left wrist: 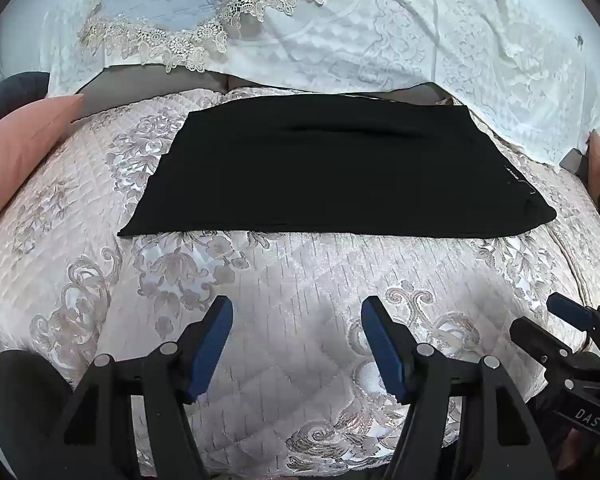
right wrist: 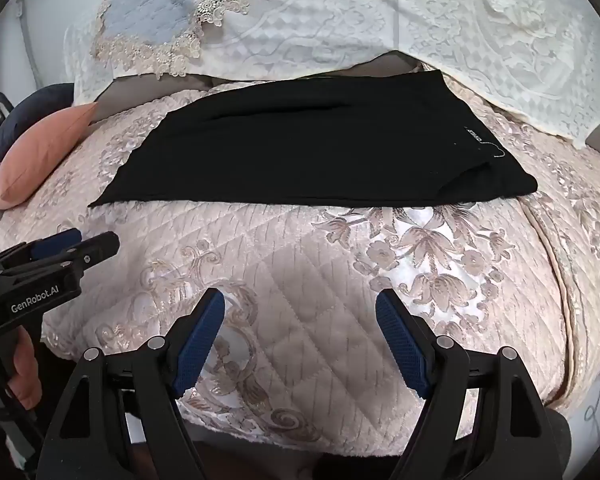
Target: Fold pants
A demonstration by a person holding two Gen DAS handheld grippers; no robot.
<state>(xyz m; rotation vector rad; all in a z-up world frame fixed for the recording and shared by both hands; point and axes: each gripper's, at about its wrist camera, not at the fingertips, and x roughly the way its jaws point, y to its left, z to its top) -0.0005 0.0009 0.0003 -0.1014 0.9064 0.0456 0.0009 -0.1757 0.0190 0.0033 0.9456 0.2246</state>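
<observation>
From the left wrist view, the black pants [left wrist: 332, 164] lie flat on the bed's quilted cover [left wrist: 300, 272], spread sideways as one long dark panel with the small white lettering near the right end and the cut edge toward the left. They look already laid leg over leg, so the lengthwise fold appears done, while the crosswise folds that would shorten the panel seem left to do; that is a judgement from how the cloth lies. The left tool [left wrist: 297, 344] hangs over bare quilt short of the pants' near edge, its blue pads wide apart, holding and touching nothing. The right tool [left wrist: 568, 320] shows at the right edge, also clear of the cloth. A pink cushion [left wrist: 24, 152] rests at the left of the bed. In the right wrist view, the pants [right wrist: 300, 140] lie across the middle of the bed, near edge straight. The right tool [right wrist: 300, 340] stands fully apart over the quilt, empty, well short of the fabric. The left tool [right wrist: 76, 242] appears at the left.
</observation>
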